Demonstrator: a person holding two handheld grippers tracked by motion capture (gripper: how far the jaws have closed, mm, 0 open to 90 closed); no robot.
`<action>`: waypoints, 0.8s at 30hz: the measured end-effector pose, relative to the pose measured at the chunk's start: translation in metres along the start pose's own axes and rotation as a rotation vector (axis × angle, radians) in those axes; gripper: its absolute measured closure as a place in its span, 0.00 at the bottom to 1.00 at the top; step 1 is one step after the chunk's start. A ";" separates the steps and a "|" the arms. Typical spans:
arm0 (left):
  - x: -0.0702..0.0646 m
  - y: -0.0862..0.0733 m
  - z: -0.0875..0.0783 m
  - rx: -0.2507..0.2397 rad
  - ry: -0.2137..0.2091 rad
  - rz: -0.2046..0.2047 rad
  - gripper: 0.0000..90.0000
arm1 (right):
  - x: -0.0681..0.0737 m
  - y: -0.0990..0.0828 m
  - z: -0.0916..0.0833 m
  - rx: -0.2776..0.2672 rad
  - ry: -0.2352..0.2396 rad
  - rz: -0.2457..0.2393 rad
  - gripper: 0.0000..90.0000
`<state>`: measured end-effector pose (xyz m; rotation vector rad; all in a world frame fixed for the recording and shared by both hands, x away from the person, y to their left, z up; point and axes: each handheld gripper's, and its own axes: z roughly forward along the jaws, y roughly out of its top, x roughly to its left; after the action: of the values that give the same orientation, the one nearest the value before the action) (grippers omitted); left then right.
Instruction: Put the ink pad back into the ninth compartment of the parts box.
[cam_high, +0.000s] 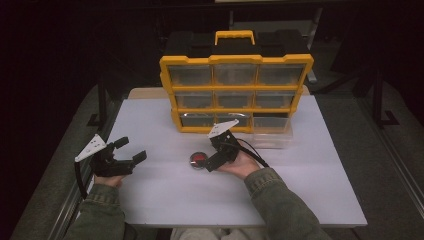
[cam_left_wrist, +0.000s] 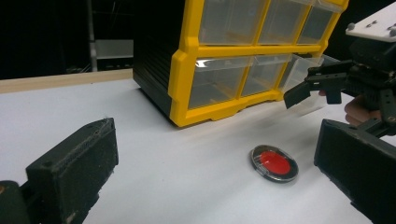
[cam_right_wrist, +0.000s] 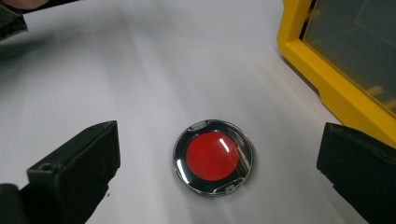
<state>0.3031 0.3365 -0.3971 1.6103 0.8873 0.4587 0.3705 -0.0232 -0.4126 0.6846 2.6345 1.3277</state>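
Red-centred disc (cam_right_wrist: 214, 156) flat on white bench (cam_high: 300, 190) just before organiser (cam_high: 235, 95), between spread jaws of right gripper (cam_high: 210, 161); left gripper (cam_high: 131, 150) also spread; thin, glossy, liable to skid when pinched.

Scene dim, surroundings near black; white surface (cam_high: 165, 197) evenly lit from above. Soft shadows only. Small glare streak on red disc (cam_right_wrist: 214, 156) (clear lid). Near fingers (cam_left_wrist: 74, 172) blurred, grainy.

White table (cam_high: 165, 200): organizer (cam_high: 235, 95), red compact (cam_high: 198, 160)
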 end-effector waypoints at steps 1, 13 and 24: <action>0.000 0.000 0.000 0.000 -0.001 -0.001 0.00 | 0.000 0.000 0.001 0.002 0.001 0.001 0.00; 0.000 0.000 0.001 0.002 -0.004 -0.002 0.00 | -0.003 -0.006 0.019 0.037 0.008 0.011 0.00; 0.000 0.000 0.001 0.002 -0.008 -0.003 0.00 | -0.004 -0.009 0.032 0.071 0.009 0.012 0.00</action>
<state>0.3037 0.3357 -0.3978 1.6117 0.8846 0.4485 0.3805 -0.0061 -0.4396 0.7056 2.7010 1.2483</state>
